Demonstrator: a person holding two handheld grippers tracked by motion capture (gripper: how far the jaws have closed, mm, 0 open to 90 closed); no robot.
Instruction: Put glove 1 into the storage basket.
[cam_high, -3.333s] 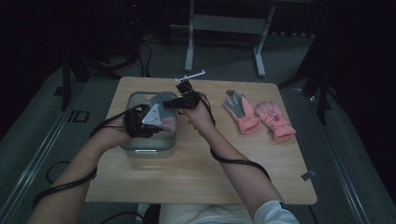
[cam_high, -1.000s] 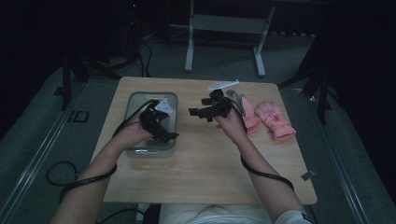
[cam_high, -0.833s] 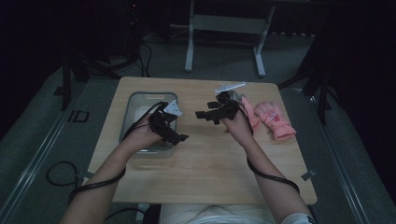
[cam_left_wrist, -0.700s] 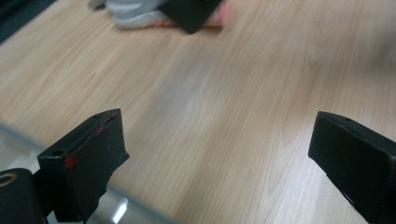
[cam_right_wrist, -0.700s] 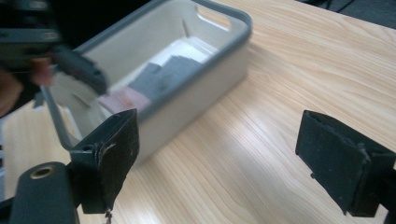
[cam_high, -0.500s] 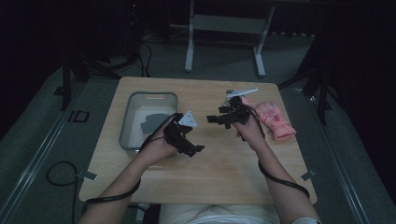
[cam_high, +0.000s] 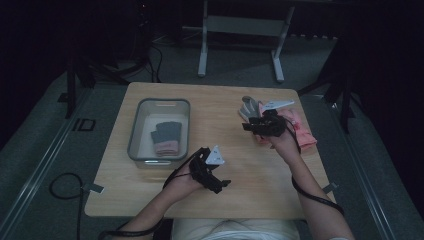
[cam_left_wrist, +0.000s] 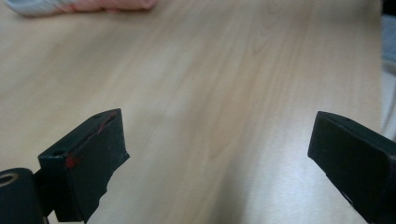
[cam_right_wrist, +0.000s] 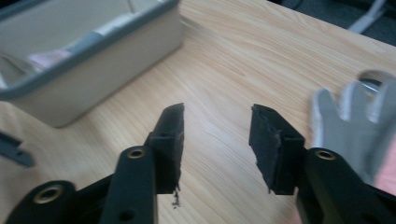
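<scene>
**Both grippers over bare wood, gloves waiting at the far right**

A person seated at a wooden tabletop (cam_high: 150, 195) holds a gripper in each hand. The left gripper (cam_high: 212, 172) sits low over the near middle of the tabletop, its fingers (cam_left_wrist: 88, 158) spread wide with nothing but bare wood between them. The right gripper (cam_high: 262, 125) hovers at the far right, just beside a grey-and-pink glove (cam_high: 248, 106) whose grey fingertips show at the right edge of the right gripper view (cam_right_wrist: 355, 116). Its fingers (cam_right_wrist: 170, 140) have just been closing and now stand partly apart, with only the wood grain between them and no contact with the glove. A second, pink glove (cam_high: 305, 135) lies just past the right hand, near the table's right edge. At the left of the tabletop stands a grey plastic bin (cam_high: 137, 132); inside it lies another glove, folded (cam_high: 165, 137), dark grey with a pink cuff. The bin's near wall also shows in the right gripper view (cam_right_wrist: 102, 65), well apart from the fingers
</scene>
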